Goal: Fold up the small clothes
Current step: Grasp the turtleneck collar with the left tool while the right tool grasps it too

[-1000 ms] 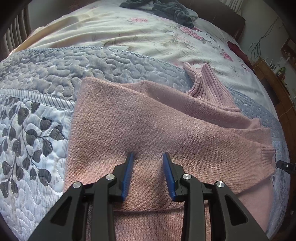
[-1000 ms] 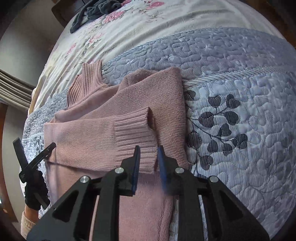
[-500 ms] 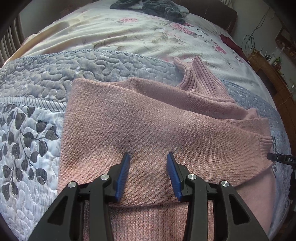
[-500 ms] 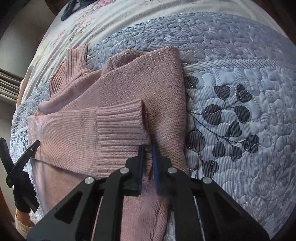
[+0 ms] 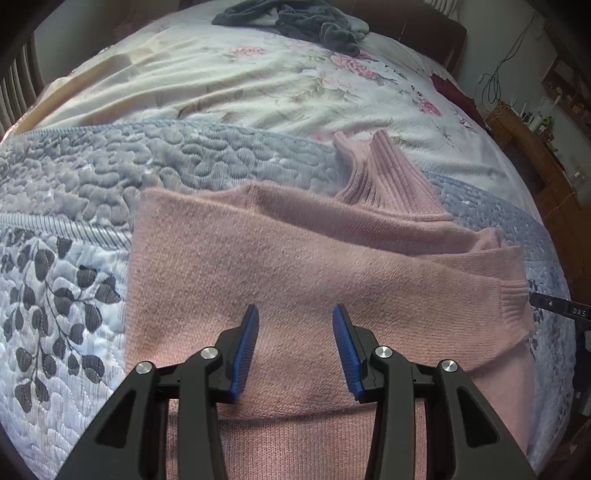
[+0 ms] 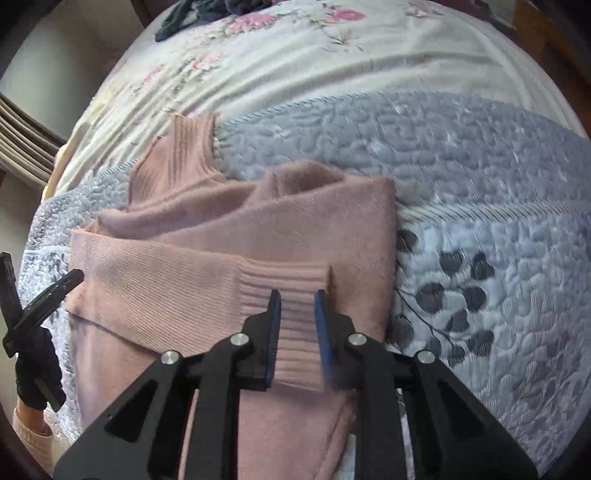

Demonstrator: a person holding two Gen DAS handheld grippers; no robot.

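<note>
sweater (image 5: 295, 266) lies on quilt (image 5: 110, 177), sleeve (image 6: 184, 288) folded across its body, cuff (image 6: 291, 288) near sweater's right edge, collar (image 5: 384, 173) pointing at far end of bed, reaching onto floral sheet (image 5: 258, 88) behind quilt; bundle of clothes (image 5: 295, 18) on sheet at far edge

Lower body of the pink knitted turtleneck sweater (image 5: 295, 266) cut off by the bottom edge, behind the black gripper frames. Right black two-finger gripper (image 5: 554, 304) barely showing at the left view's right edge. Dark grey crumpled garment (image 6: 207, 9) clipped at top. Right blue finger pad (image 6: 323, 332) smeared by blur.
</note>
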